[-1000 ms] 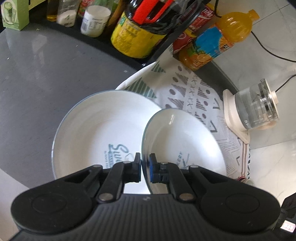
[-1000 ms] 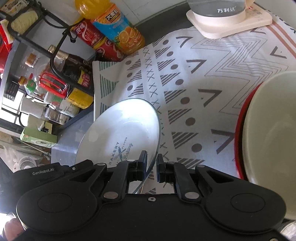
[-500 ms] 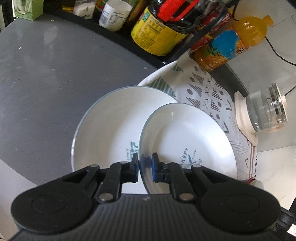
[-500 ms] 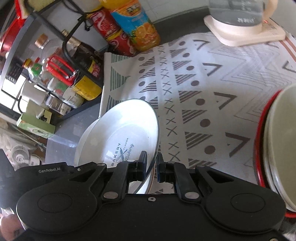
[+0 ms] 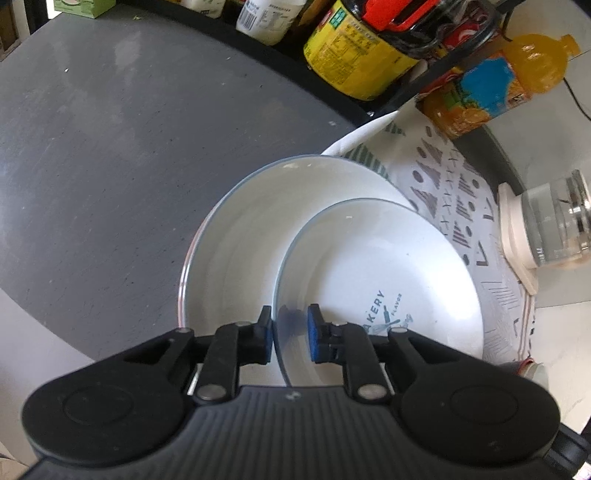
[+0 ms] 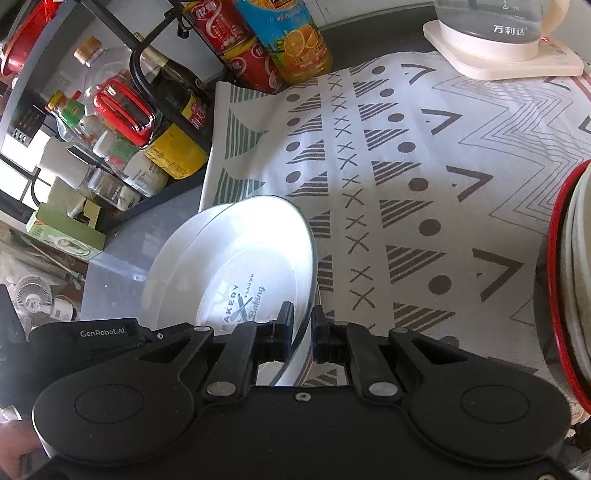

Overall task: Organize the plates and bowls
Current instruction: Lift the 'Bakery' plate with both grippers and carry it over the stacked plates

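Note:
A white plate printed "BAKERY" [image 5: 388,266] lies tilted inside a larger white plate [image 5: 236,236] on the grey table. My left gripper [image 5: 290,332] straddles the printed plate's near rim. Its jaws are opening, and a gap shows between the blue pad [image 5: 314,332] and the rim. In the right wrist view, my right gripper [image 6: 303,330] is shut on the opposite rim of the same printed plate [image 6: 258,251]. The larger plate [image 6: 166,258] shows beneath it at the left.
A patterned cloth [image 6: 406,184] covers the table to the right. On it stand a glass kettle on its base [image 6: 491,33] and a red-rimmed stack of dishes [image 6: 569,277]. An orange juice bottle [image 5: 498,85] and a rack of bottles [image 6: 147,122] line the back.
The printed plate has come down and settled further into the larger plate. The left jaws have spread apart around its rim. The right jaws stay shut on it.

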Available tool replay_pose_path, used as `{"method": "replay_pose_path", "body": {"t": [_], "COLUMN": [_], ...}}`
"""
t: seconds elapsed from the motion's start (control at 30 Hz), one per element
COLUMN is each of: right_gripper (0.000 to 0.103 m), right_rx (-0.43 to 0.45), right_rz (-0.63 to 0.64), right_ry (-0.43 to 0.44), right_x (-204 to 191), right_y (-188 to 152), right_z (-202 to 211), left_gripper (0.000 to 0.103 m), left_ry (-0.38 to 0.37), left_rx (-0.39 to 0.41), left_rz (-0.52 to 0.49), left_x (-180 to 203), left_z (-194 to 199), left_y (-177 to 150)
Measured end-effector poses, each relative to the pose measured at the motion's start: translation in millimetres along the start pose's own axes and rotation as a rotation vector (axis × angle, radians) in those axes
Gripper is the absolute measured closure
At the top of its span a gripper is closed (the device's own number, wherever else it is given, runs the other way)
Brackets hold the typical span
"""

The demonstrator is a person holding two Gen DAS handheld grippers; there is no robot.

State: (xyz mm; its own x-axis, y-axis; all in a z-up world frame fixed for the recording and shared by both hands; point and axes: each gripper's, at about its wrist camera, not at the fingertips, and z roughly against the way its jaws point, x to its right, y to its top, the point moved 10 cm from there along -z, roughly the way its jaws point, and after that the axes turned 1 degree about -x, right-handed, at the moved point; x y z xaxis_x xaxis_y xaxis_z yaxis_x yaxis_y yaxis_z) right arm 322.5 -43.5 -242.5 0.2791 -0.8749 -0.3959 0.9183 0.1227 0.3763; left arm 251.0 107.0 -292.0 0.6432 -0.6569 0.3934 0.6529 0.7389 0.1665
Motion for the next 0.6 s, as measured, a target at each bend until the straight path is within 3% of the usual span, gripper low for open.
{"method": "replay_pose_path", "body": {"t": [0.33, 0.6], "right_gripper": [0.097, 0.096], "right_rx": [0.013, 0.011], "right_rz": [0.001, -0.016], "right_ry": [-0.033, -0.046], "right_x": [3.0, 1.4], "right_y": [0.7, 0.8], "right_z": [-2.3, -8.3], "left_gripper": [0.086, 0.086], "left_ry": [0.045, 0.073], "left_rx": [-0.022, 0.052], "left_rz": [-0.035, -0.076], "left_x": [-1.7, 0.9], "left_z": [-2.5, 17.5], "left_y": [-1.5, 14.5]}}
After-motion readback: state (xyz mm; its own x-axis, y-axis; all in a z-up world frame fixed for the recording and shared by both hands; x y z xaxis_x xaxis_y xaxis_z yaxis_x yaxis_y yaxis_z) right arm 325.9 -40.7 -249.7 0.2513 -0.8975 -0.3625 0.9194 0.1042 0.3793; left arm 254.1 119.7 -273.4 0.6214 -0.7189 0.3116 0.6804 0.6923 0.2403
